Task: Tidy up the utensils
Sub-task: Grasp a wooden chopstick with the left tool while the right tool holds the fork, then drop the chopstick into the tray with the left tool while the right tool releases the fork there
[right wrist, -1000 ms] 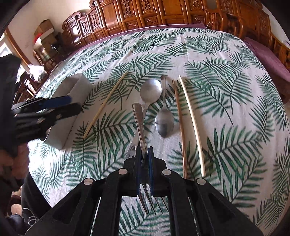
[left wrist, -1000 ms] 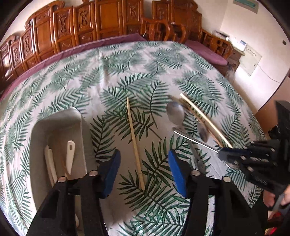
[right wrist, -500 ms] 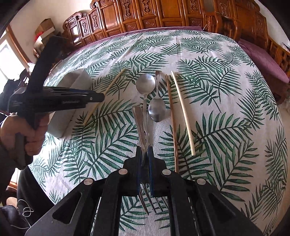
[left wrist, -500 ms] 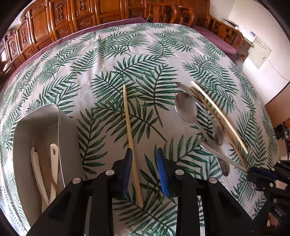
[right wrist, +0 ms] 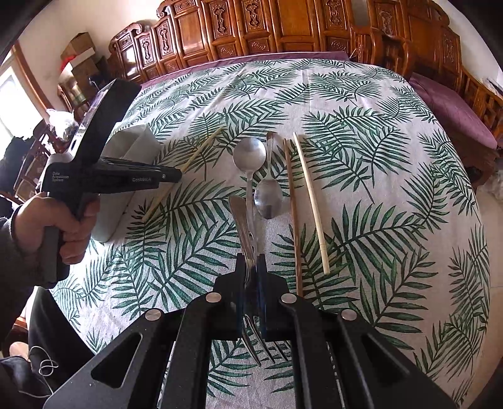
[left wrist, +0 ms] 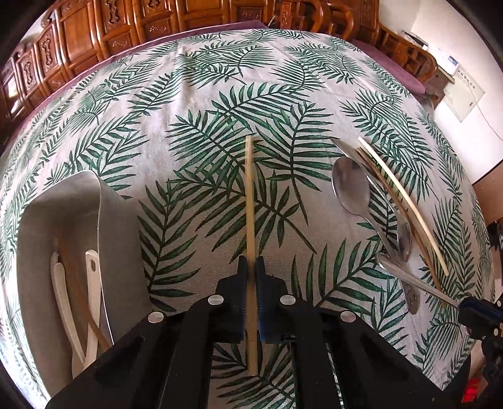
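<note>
Pale chopstick (left wrist: 250,201), thin and square-cut, lies straight on the desk (left wrist: 195,103) and runs away toward the far edge. Left gripper (left wrist: 251,277) has its blue-padded jaws clenched on the chopstick's near part; a short end sticks out behind the pads. Fork (right wrist: 243,220), shiny metal, is pinched in the right gripper (right wrist: 251,267), jaws clamped near its neck, tines pointing back under the gripper, flat handle angled out over the desk.

Just past the fork handle lie two steel spoons: one spoon (right wrist: 250,154) with its round bowl toward the far edge, a second spoon (right wrist: 268,198) beside it, bowl toward the near edge. Next to them toward the right edge, a dark wooden chopstick (right wrist: 292,204) and a light chopstick (right wrist: 309,195), near-parallel, close together.

Grey tray (left wrist: 119,245), smooth with rounded walls, sits by the left edge; white plastic utensils (left wrist: 91,277) and a brown stick inside.

Desk is covered with a leaf-print cloth, green fronds on off-white weave. A hand (right wrist: 53,226) grips the left gripper's handle. Carved wooden cabinets (right wrist: 283,25) stand behind the far edge.
</note>
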`<state>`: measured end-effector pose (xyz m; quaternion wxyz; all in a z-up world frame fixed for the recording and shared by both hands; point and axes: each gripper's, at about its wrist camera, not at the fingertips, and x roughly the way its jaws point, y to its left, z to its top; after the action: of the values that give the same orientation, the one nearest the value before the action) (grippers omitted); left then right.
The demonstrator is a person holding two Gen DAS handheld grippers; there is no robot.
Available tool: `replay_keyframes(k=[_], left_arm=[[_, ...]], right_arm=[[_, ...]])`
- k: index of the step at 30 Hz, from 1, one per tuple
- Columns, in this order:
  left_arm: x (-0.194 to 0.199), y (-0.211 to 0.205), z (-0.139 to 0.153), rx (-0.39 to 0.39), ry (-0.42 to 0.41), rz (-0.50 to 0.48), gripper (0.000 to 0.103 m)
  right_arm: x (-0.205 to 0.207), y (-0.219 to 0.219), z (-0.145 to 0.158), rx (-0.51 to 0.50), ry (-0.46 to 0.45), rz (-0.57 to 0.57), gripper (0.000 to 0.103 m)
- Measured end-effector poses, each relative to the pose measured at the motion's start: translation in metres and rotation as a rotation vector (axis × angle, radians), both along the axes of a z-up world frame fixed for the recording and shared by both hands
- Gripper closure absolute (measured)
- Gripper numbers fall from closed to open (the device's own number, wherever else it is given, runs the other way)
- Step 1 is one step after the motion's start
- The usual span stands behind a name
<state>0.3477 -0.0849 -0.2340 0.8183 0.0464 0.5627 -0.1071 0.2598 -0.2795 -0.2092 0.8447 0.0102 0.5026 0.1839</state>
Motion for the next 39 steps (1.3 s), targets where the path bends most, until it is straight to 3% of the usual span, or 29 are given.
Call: replay_keyframes(k=[15,24,33,39], left_arm=[[-0.028,0.022,0.066,-0.043,-0.143,-0.001,0.099],[-0.051,0.055,0.102,-0.065,-0.204,0.017,0.099],[-0.072,0.099,0.106,-0.059,-0.199,0.043,0.099],[-0.080,0.126,0.087,-0.041,-0.150,0.072,0.098]], right_arm=[[0.001,0.014,0.024,-0.022,-0.047,-0.001,0.095],[0.004,0.039,0.047,-0.023,-0.087,0.026,0.095],[0.008,0.068,0.060,-0.028,-0.107,0.061,0.095],[0.010,0.083,0.063,-0.034,-0.111,0.085,0.095]])
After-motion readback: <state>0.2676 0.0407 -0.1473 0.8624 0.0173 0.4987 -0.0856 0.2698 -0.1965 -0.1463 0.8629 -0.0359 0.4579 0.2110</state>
